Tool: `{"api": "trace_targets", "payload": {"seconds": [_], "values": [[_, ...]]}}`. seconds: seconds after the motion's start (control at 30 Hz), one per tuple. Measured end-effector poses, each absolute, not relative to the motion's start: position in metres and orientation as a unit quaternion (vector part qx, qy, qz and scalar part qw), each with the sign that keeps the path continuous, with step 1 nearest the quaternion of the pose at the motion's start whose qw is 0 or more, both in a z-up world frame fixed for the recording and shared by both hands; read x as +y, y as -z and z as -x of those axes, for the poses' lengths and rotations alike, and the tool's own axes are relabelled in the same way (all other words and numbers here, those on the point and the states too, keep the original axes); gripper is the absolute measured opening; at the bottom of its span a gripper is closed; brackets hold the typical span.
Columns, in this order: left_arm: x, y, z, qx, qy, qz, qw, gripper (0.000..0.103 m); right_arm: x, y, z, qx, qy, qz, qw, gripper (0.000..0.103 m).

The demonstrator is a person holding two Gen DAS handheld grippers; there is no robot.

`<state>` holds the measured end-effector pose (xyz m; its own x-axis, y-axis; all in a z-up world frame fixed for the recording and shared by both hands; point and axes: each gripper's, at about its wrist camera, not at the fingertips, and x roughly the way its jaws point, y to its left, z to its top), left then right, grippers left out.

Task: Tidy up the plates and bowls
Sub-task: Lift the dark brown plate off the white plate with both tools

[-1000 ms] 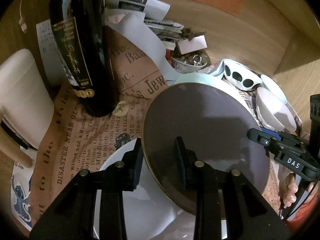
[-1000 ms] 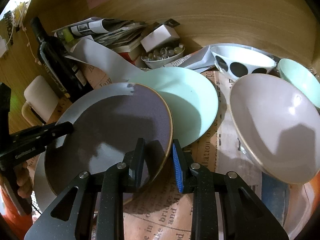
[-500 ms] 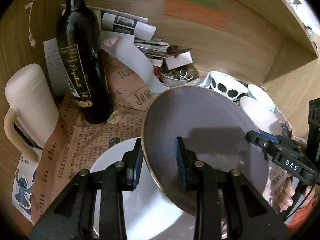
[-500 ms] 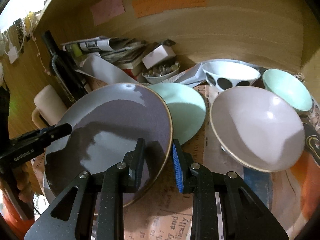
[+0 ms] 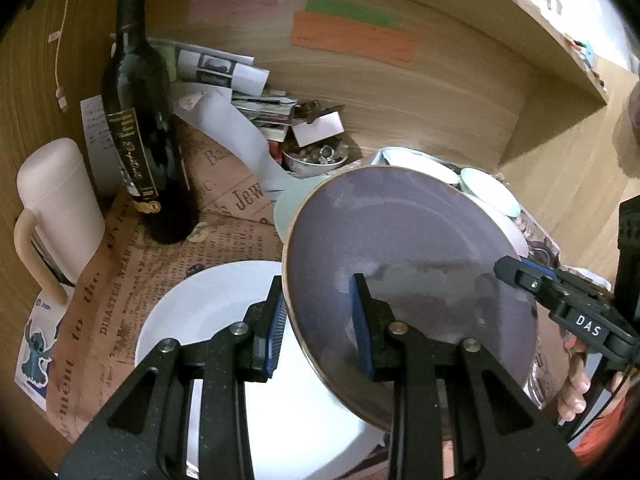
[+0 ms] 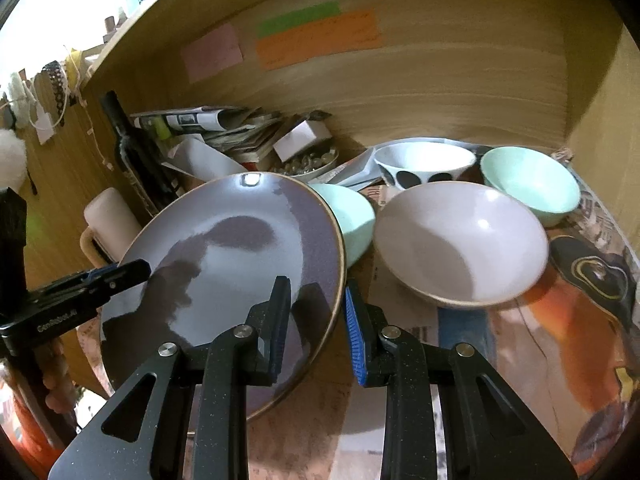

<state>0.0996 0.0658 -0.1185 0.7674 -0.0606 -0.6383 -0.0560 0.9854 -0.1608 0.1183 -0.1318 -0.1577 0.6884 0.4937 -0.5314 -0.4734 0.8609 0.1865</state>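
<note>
Both hand-held grippers, left [image 5: 318, 322] and right [image 6: 316, 320], clamped on opposite rims of tilted purple plate [image 5: 404, 276], held over white plate [image 5: 200, 312]; bowls [image 6: 460, 240] right.

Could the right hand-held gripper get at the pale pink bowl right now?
Probably not yet: the right hand-held gripper is clamped on the rim of the purple plate, so it is occupied. The pale pink bowl itself sits uncovered just to its right.

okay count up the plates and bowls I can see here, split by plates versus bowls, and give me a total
Plates: 3 — purple plate, white plate, mint plate.
Bowls: 3 — lilac bowl, mint bowl, spotted bowl.
Total: 6
</note>
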Motion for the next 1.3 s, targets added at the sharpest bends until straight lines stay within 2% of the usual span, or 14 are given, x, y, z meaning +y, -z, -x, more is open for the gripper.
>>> {"api": "trace_targets", "payload": {"seconds": [1.3], "values": [[-0.023,0.164,-0.081,0.403,0.048,0.093,0.909,0.031,-0.224,0.201,-0.081,0.348,-0.219,-0.053,0.91,0.024]]}}
